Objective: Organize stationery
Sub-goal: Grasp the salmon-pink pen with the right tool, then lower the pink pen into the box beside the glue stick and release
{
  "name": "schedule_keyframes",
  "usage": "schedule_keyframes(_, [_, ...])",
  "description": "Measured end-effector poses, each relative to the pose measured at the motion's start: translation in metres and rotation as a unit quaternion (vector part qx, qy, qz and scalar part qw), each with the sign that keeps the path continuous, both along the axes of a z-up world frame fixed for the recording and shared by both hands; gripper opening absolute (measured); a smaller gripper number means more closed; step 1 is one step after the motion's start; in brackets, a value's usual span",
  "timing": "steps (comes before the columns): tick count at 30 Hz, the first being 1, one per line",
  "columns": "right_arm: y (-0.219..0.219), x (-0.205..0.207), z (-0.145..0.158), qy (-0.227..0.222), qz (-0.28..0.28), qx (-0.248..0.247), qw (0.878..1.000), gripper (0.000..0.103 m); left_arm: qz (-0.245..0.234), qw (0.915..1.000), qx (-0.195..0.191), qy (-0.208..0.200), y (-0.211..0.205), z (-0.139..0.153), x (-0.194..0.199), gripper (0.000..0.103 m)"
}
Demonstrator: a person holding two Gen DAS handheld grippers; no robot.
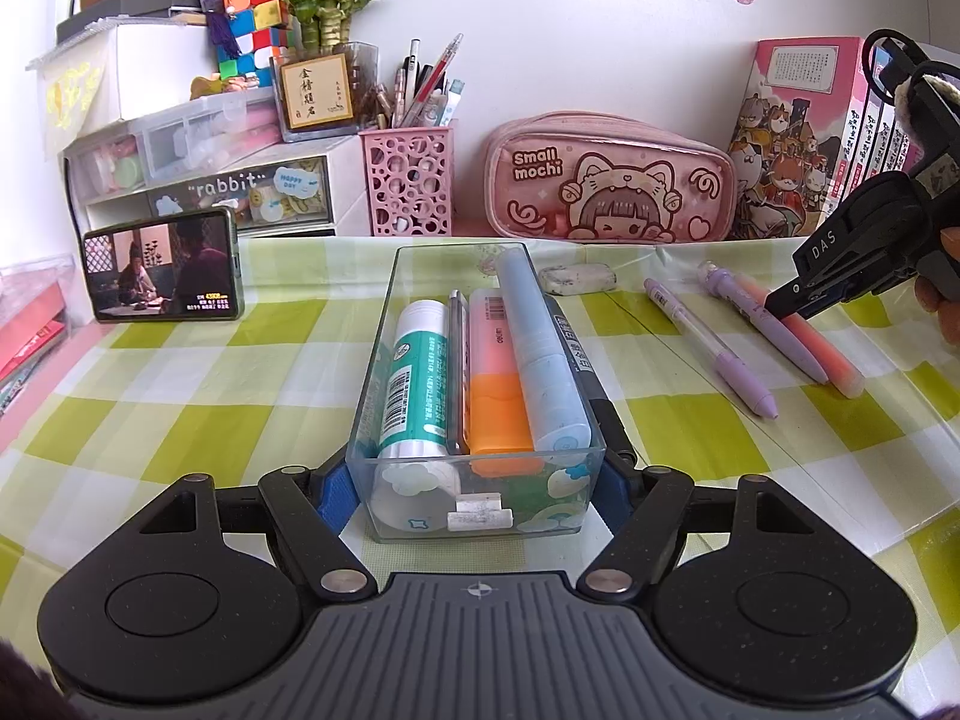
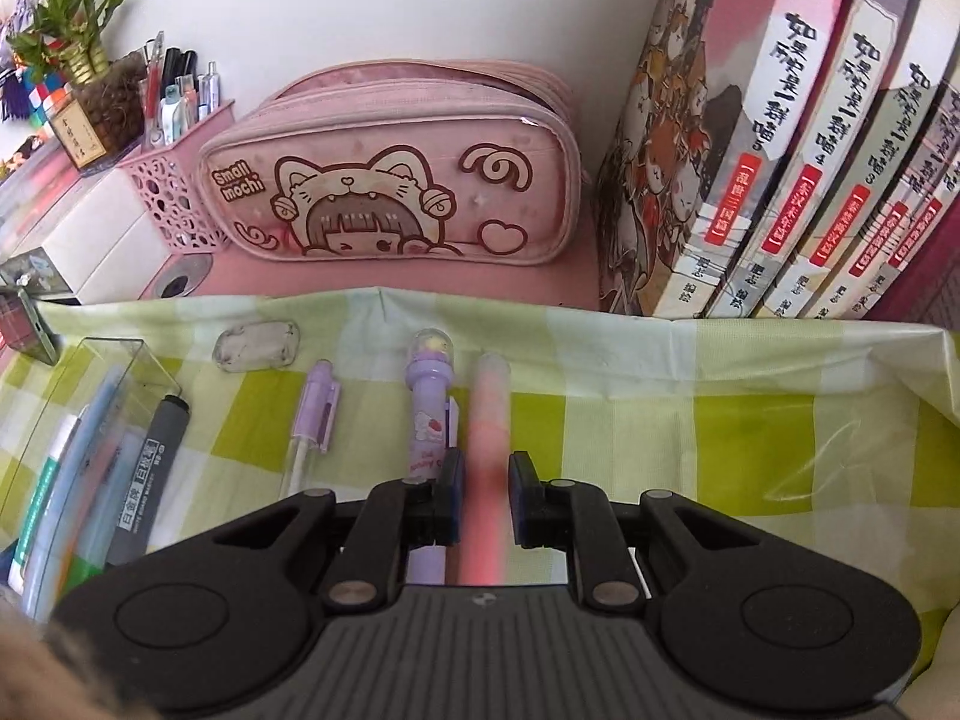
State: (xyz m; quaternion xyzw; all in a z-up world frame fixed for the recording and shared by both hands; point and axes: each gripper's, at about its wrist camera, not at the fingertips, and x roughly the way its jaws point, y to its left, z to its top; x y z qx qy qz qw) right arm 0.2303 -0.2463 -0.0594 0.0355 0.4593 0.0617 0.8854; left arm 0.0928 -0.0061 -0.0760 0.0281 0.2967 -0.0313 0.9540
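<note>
A clear plastic box [image 1: 540, 519] [image 2: 120, 354] stands on the green checked cloth. My left gripper [image 1: 477, 483] is shut on its near end, one pad on each side wall. In it lie a teal glue stick [image 1: 414, 384], an orange highlighter [image 1: 498, 384], a thin pen and a pale blue tube [image 1: 540, 348]. A dark marker [image 1: 591, 378] [image 2: 153, 468] lies outside, along its right wall. To the right, my right gripper [image 2: 485, 480] [image 1: 786, 303] stands open astride a pink highlighter [image 2: 492, 414] [image 1: 828, 354] that rests on the cloth. A purple dome-topped pen [image 2: 429, 414] lies just left of it.
A second purple pen [image 2: 315, 414] and a grubby eraser [image 2: 257, 345] lie between the box and the highlighter. At the back stand a pink pencil case [image 1: 606, 180], a pink pen holder [image 1: 408, 180], books [image 2: 780, 150] and a propped phone [image 1: 162, 270].
</note>
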Motion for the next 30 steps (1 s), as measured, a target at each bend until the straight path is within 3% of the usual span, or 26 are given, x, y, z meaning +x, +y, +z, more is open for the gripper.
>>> schedule_keyframes(8, [-0.006, -0.005, 0.013, -0.013, -0.017, 0.046, 0.999, 0.018, 0.000, 1.0000, 0.000, 0.000, 0.000, 0.000, 0.000, 0.073])
schedule_keyframes(14, [-0.005, -0.014, 0.029, -0.023, -0.018, 0.113, 0.993, 0.018, 0.000, 1.0000, 0.000, 0.000, 0.000, 0.000, 0.000, 0.073])
schedule_keyframes(23, [0.050, -0.019, 0.034, 0.014, 0.026, 0.245, 0.969, 0.018, 0.000, 1.0000, 0.000, 0.000, 0.000, 0.000, 0.000, 0.073])
schedule_keyframes(30, [0.103, -0.012, 0.033, 0.048, 0.038, 0.282, 0.957, 0.018, -0.001, 1.0000, -0.001, 0.000, 0.000, 0.000, 0.000, 0.073])
